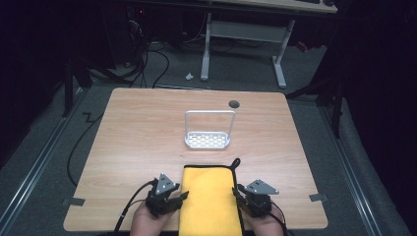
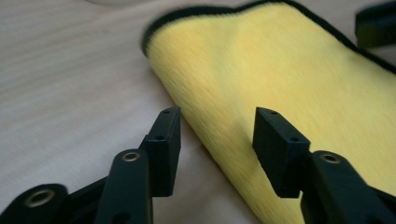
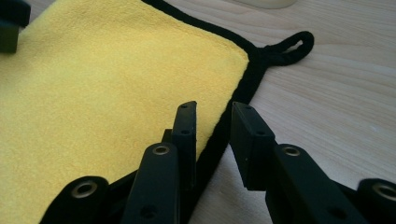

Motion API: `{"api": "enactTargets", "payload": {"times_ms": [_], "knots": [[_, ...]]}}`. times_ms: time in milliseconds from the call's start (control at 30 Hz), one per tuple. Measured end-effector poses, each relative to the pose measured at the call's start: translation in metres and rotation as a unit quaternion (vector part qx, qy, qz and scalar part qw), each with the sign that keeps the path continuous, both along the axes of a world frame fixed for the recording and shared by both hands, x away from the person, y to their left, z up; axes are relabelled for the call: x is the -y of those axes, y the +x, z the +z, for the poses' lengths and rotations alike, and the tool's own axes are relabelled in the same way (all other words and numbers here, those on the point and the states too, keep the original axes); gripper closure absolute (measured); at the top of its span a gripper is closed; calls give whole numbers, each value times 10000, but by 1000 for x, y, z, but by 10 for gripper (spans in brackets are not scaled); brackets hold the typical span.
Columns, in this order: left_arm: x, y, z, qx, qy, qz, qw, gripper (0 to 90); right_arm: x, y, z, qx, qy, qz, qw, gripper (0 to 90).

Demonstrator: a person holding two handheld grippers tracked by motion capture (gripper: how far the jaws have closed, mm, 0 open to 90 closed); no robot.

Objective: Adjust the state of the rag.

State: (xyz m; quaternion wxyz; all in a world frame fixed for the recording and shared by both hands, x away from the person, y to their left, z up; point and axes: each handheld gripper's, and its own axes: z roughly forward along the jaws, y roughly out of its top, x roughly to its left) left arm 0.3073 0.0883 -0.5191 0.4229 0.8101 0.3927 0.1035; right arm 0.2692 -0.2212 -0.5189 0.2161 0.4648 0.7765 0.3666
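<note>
At the near edge of the table (image 1: 133, 128), two hands come in from the bottom, each holding a gripper, with a yellow cloth (image 1: 209, 199) lying flat between them and reaching past the table's near edge. The left gripper (image 1: 178, 199) sits at the cloth's left edge; in the left gripper view its jaws stand well apart and astride that edge, one over bare wood and the other over the yellow pile, with nothing clamped between them. The right gripper (image 1: 238, 195) sits at the cloth's right edge; in the right gripper view its jaws are a little apart, the gap lying over the black border (image 3: 243, 100) of the cloth, one jaw above the yellow and the other above the wood, and whether they touch the fabric cannot be told. Just beyond, at the cloth's far right corner, a black loop (image 3: 287, 46) lies on the wood. Farther up the table, clear of the cloth, stands a small white rack (image 1: 208, 130) with a tall hoop handle over a perforated base. Near the far edge is a dark round hole (image 1: 234, 103). Beyond the table, a white-legged desk (image 1: 246, 39) stands on grey floor with cables around it.
</note>
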Motion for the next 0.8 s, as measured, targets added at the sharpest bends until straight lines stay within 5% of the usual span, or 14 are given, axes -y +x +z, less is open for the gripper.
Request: {"api": "enactTargets", "payload": {"times_ms": [133,367,667,800], "knots": [[1,32,2,-269,-401,121,9988,453,3,1,-2,-11,13,-75,10000,713],[19,66,-4,-565,-432,425,9966,417,4,2,0,67,-28,-125,9999,714],[19,75,-8,-914,-492,610,9927,562,5,7,1,40,121,-183,9998,651],[19,73,-9,-877,-454,542,9936,639,6,19,3,-14,223,-287,9993,628]]}}
